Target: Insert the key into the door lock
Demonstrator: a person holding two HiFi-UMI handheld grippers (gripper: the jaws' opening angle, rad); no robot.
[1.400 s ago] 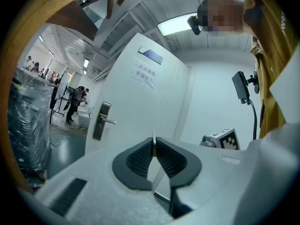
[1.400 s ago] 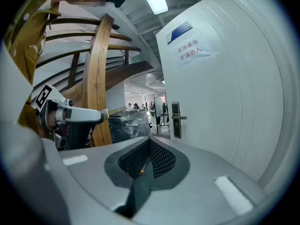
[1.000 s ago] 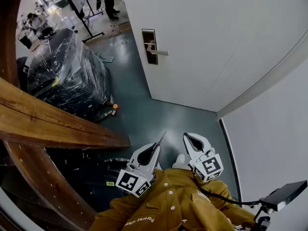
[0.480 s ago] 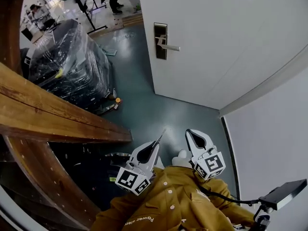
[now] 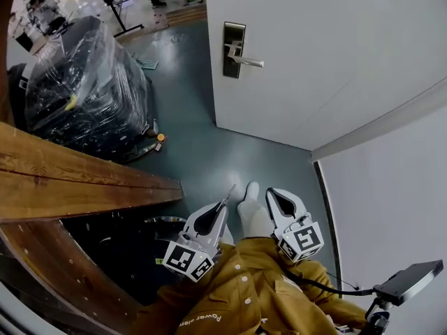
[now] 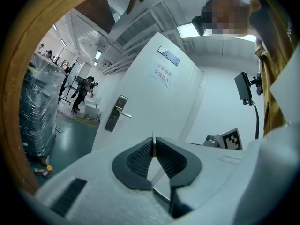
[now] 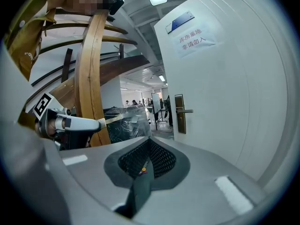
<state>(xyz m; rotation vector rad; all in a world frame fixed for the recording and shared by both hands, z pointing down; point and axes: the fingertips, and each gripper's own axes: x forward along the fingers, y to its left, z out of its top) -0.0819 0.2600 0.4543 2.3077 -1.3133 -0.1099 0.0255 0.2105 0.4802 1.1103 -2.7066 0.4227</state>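
A white door [image 5: 328, 54] stands shut ahead, with a dark metal lock plate [image 5: 234, 49] and a lever handle [image 5: 249, 61] near its left edge. My left gripper [image 5: 222, 208] is shut on a thin key [image 5: 229, 192] whose blade sticks out past the tips toward the door. In the left gripper view the key [image 6: 153, 142] is pinched between the pads, and the lock plate [image 6: 116, 113] lies well beyond it. My right gripper [image 5: 274, 196] is shut on nothing, beside the left one. The right gripper view shows the lock plate [image 7: 180, 114] far off and the left gripper [image 7: 70, 124] to its left.
A black load wrapped in clear plastic [image 5: 84, 82] stands left of the door. Curved wooden beams [image 5: 70, 180] rise close on my left. A white wall [image 5: 391, 208] closes the right side. A person's white shoe [image 5: 248, 192] shows between the grippers. People stand far back [image 6: 84, 90].
The door and its lock plate have come closer and shifted right in the head view. Both grippers travelled along and sank slightly, jaws unchanged. A white shoe now shows between them.
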